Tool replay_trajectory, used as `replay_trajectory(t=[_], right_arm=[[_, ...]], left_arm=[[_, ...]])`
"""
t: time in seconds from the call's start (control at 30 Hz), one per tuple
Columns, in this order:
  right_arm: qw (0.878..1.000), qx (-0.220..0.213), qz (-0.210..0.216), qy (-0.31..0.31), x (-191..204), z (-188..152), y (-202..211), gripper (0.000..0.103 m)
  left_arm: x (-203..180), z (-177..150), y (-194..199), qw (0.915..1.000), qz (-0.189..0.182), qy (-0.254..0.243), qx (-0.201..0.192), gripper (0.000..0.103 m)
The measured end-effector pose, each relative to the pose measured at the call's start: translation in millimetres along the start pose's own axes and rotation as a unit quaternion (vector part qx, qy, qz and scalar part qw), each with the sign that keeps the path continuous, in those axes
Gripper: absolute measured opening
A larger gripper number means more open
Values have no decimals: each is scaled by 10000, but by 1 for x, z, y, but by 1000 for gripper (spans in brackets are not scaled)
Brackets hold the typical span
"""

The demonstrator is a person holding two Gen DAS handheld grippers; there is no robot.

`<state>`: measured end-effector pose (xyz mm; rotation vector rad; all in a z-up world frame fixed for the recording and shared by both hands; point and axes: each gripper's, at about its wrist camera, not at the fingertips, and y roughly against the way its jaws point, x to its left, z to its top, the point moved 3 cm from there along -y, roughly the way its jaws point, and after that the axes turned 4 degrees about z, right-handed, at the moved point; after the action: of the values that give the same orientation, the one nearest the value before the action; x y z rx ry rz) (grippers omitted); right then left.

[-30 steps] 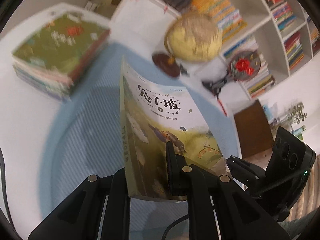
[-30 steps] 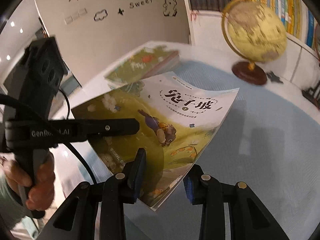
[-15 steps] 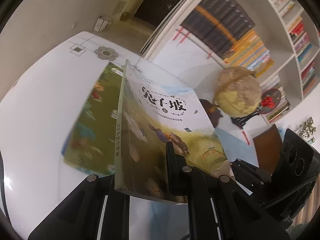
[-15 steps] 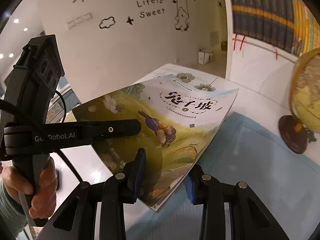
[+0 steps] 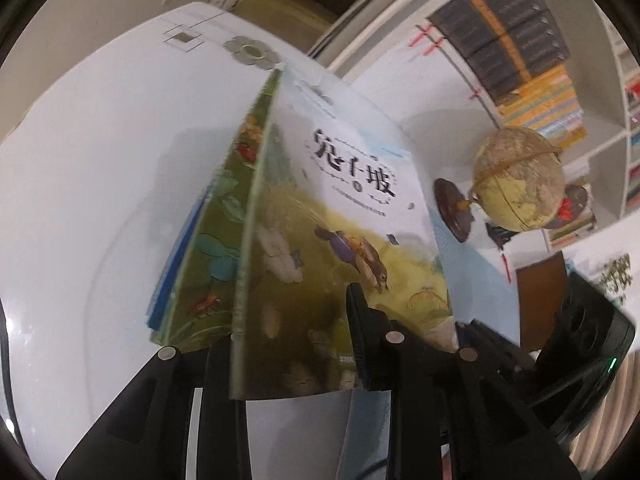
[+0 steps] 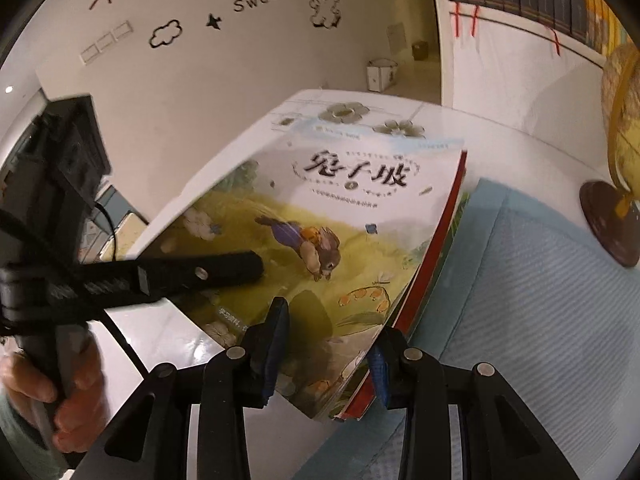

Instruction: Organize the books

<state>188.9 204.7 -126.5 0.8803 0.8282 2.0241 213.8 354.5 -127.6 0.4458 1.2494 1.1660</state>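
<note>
The rabbit book (image 6: pixel 320 240) sits just above the stack (image 5: pixel 200 248) on the white table (image 5: pixel 80 160), not yet released. The right gripper (image 6: pixel 328 344) clamps its lower edge; the left gripper's (image 5: pixel 296 344) jaws have just been opening, with the book between them. Release and squaring remain.

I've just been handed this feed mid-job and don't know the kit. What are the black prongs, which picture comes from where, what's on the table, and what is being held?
There is no robot. A person carries a two-finger gripper in each hand, each with a camera looking along its fingers. One picture comes from the left gripper. The other comes from the right gripper and also shows the hand holding the left one. Both have one book between their fingers, over a stack on the white table. The right is shut on it. The left's jaws have just been opening, and I cannot tell if its pads press. A blue mat and a globe sit alongside.
</note>
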Motion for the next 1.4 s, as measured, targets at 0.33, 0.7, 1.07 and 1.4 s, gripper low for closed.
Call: replay_trajectory(t=[0.33,0.7,1.07,1.4], right_arm=[[9999,-46,-80,-110,2,0,-2,38],[9979,366,-495,-197,-17,-39,38,55],[9912,-178,-1084,-744,-40,-66,178,70],[9903,-489,-1192,-517,-37,-106,254,70]], left_arm=[[16,0,15,9978,646,169,-13,28],[5,-54,60,9911,1247,-134,-436,28],[-106,-127,95,9810,1669,-333,-927,33],[-178,-196,122,9753,1549,-430,-1513,55]])
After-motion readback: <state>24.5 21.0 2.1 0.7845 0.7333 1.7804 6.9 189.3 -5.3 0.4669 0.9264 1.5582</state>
